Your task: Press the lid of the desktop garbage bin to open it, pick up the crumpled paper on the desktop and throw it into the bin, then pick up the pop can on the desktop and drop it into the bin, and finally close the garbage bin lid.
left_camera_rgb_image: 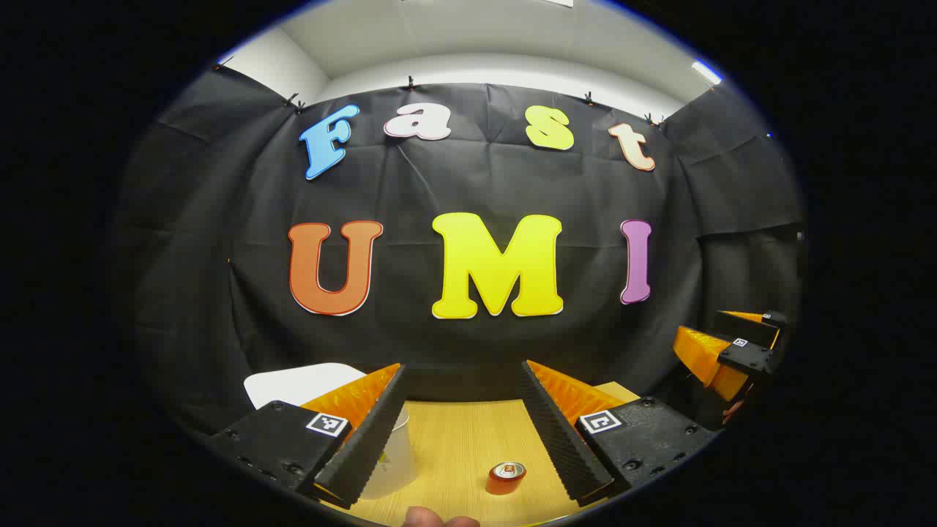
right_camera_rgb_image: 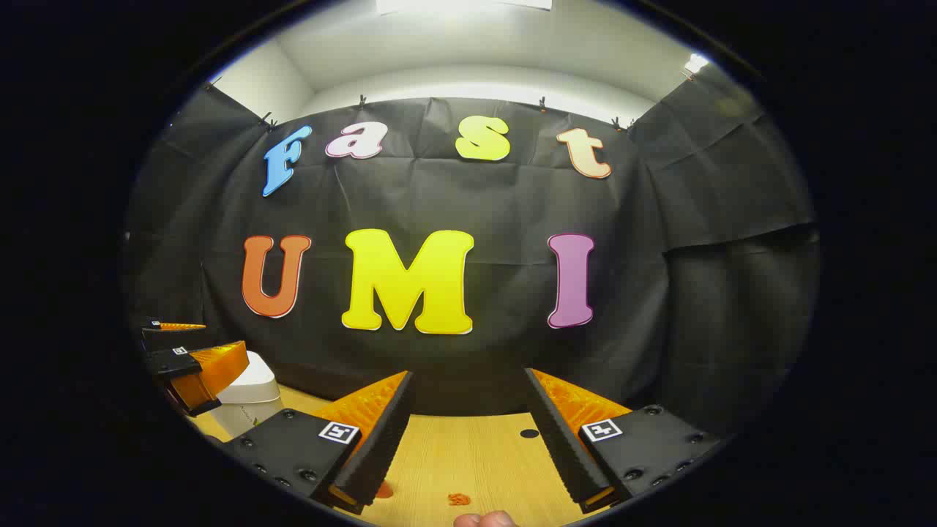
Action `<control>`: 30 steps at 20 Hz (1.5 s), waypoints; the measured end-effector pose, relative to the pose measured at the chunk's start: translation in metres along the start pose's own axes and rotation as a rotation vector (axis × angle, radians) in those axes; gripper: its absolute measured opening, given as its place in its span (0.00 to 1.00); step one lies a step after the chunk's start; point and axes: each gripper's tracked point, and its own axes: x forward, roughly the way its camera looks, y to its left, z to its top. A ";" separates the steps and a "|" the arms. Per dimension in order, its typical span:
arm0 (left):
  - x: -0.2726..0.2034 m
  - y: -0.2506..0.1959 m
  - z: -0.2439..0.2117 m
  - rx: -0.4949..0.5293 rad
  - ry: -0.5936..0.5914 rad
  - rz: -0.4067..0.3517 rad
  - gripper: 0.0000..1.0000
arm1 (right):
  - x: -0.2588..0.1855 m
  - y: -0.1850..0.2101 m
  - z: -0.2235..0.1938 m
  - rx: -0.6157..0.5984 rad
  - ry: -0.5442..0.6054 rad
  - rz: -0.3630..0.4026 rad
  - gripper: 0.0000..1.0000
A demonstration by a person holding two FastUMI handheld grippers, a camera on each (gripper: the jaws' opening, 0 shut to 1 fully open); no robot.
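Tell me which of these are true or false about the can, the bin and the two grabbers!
1. The pop can is standing on the wooden table. True.
2. The left gripper is squeezing the can. False: its jaws are wide open and hold nothing.
3. The white garbage bin sits on the table. True.
4. The right gripper is shut tight. False: it is open too.
5. The can is inside the bin. False: it is out on the table.

wooden table carries a white bin, a pop can, perhaps small orange scraps.
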 end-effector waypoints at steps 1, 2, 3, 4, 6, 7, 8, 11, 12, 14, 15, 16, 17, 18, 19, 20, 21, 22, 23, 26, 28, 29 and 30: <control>0.000 0.000 -0.002 0.001 0.003 0.001 0.98 | 0.000 0.000 -0.002 -0.005 0.006 0.002 0.94; 0.001 0.001 -0.002 0.002 0.005 0.002 0.98 | 0.000 -0.001 -0.005 -0.010 0.012 0.001 0.94; 0.000 0.001 -0.002 0.002 0.008 0.003 0.99 | 0.000 -0.001 -0.006 -0.009 0.014 0.003 0.94; -0.001 0.000 -0.002 0.001 0.008 0.002 0.99 | 0.000 -0.001 -0.005 -0.006 0.013 0.004 0.94; -0.002 -0.001 -0.003 0.005 0.008 0.005 0.98 | 0.000 -0.002 -0.003 -0.003 0.010 0.007 0.94; -0.002 -0.001 -0.001 0.007 0.005 0.008 0.98 | 0.000 -0.001 -0.003 -0.006 0.009 0.010 0.94; -0.003 -0.001 0.000 0.010 0.003 0.011 0.99 | 0.000 -0.001 -0.003 -0.009 0.005 0.015 0.94; -0.002 0.000 -0.001 0.011 0.007 0.020 0.99 | 0.001 -0.001 -0.002 -0.004 0.002 0.026 0.94; -0.001 0.000 -0.002 0.012 0.011 0.024 0.99 | 0.001 -0.001 -0.001 -0.001 0.001 0.028 0.94; -0.001 0.002 -0.003 0.016 0.017 0.034 0.99 | 0.002 -0.003 -0.002 0.005 0.000 0.034 0.94; -0.002 0.002 -0.003 0.018 0.017 0.039 0.99 | 0.002 -0.003 -0.001 0.008 0.000 0.037 0.94; -0.002 0.003 -0.001 0.020 0.015 0.045 0.98 | 0.003 -0.005 -0.001 0.011 -0.002 0.038 0.94; -0.001 0.003 -0.001 0.022 0.015 0.049 0.98 | 0.004 -0.006 -0.001 0.015 -0.003 0.039 0.94; -0.001 0.002 0.000 0.024 0.014 0.054 0.98 | 0.005 -0.007 0.000 0.020 -0.004 0.041 0.94; -0.001 0.002 0.000 0.027 0.014 0.058 0.98 | 0.007 -0.009 -0.001 0.026 -0.004 0.041 0.94; -0.001 0.002 0.000 0.030 0.013 0.061 0.98 | 0.008 -0.011 -0.001 0.030 -0.002 0.040 0.94; -0.001 0.002 0.001 0.030 0.011 0.065 0.98 | 0.009 -0.013 -0.003 0.032 0.000 0.040 0.94; -0.001 0.001 0.001 0.029 0.011 0.068 0.98 | 0.010 -0.015 -0.004 0.033 0.004 0.039 0.94; 0.001 0.002 0.001 0.027 0.013 0.071 0.98 | 0.011 -0.016 -0.004 0.036 0.008 0.039 0.94; 0.003 0.001 -0.003 0.022 0.026 0.071 0.98 | 0.013 -0.016 -0.006 0.039 0.013 0.052 0.94; 0.005 0.007 -0.004 0.028 0.028 0.090 0.99 | 0.014 -0.018 -0.009 0.031 0.017 0.058 0.94; 0.007 0.009 -0.005 0.031 0.031 0.099 0.99 | 0.014 -0.018 -0.010 0.031 0.022 0.061 0.94; 0.008 0.013 -0.005 0.034 0.032 0.112 0.99 | 0.014 -0.018 -0.010 0.034 0.024 0.064 0.94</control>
